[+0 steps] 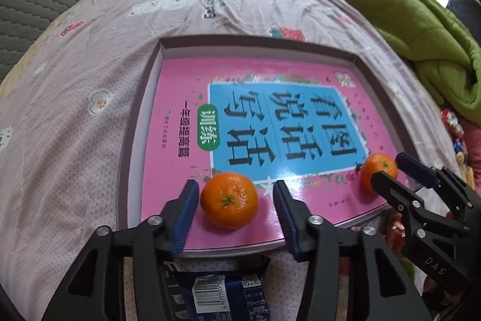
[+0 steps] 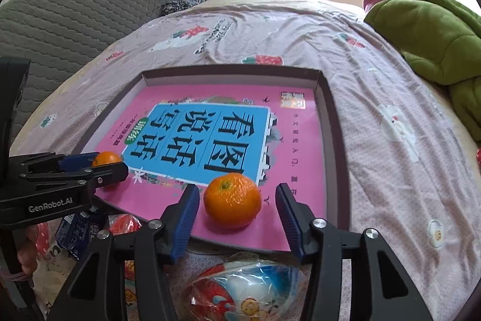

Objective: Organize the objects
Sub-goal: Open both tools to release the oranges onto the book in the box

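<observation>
A pink book (image 1: 174, 158) lies in a shallow grey box (image 1: 144, 110) on the bed. Two oranges rest on its near edge. My left gripper (image 1: 236, 188) straddles the left orange (image 1: 229, 199); the left pad sits close to it and the right pad stands clear. My right gripper (image 2: 237, 190) straddles the other orange (image 2: 232, 200) with a gap on both sides. Each view also catches the other gripper from the side: the right gripper (image 1: 387, 167) around its orange (image 1: 377, 170), and the left gripper (image 2: 109, 163) around its orange (image 2: 106, 158). Neither orange is lifted off the book (image 2: 300, 146).
Snack packets lie in front of the box: a dark blue one (image 1: 222, 294) and a red, blue and white one (image 2: 243, 291). A green blanket (image 2: 427, 35) is heaped at the right. A grey quilted sofa (image 2: 75, 14) stands behind the bed. A hand (image 2: 25, 254) holds the left gripper.
</observation>
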The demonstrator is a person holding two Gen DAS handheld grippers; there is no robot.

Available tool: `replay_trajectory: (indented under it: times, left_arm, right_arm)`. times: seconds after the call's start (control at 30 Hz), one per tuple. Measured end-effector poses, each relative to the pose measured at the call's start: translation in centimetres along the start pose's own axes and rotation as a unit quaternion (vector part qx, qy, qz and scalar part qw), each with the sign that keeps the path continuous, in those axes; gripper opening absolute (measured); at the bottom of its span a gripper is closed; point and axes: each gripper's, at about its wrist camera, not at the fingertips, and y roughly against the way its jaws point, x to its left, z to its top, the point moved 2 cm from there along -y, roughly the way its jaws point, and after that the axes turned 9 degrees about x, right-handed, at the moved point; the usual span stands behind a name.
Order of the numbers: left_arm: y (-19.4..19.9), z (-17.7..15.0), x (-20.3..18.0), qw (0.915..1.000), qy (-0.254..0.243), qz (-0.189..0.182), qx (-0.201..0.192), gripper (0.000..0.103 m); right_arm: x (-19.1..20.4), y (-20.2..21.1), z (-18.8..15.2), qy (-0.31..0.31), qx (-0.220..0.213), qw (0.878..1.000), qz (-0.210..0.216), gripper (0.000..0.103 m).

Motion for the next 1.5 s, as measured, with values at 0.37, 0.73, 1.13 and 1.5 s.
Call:
replay_trajectory:
  times: [0.37, 0.73, 1.13, 1.5]
  left_arm:
    - [4.5, -0.2, -0.1, 0.9989, 0.006, 0.003, -0.046, 0.069]
    - [10.8, -2.9, -0.9, 0.9918, 0.019, 0.015, -0.125, 0.074]
    - [15.4, -6.1, -1.6, 0.9861, 0.01, 0.014, -0.165, 0.075]
    - [16.2, -8.7, -2.2, 0.9864, 0.0, 0.023, -0.163, 0.075]
  right_arm:
    - [0.9, 4.4, 0.6, 0.01, -0.053, 0.999, -0.005, 0.055]
    - [2.1, 11.9, -0.3, 0.022, -0.14, 0.99, -0.02, 0.061]
    - [3.4, 15.9, -2.1, 0.031, -0.171, 0.985, -0.013, 0.062]
    - [4.1, 17.0, -4.1, 0.031, -0.177, 0.984, -0.007, 0.062]
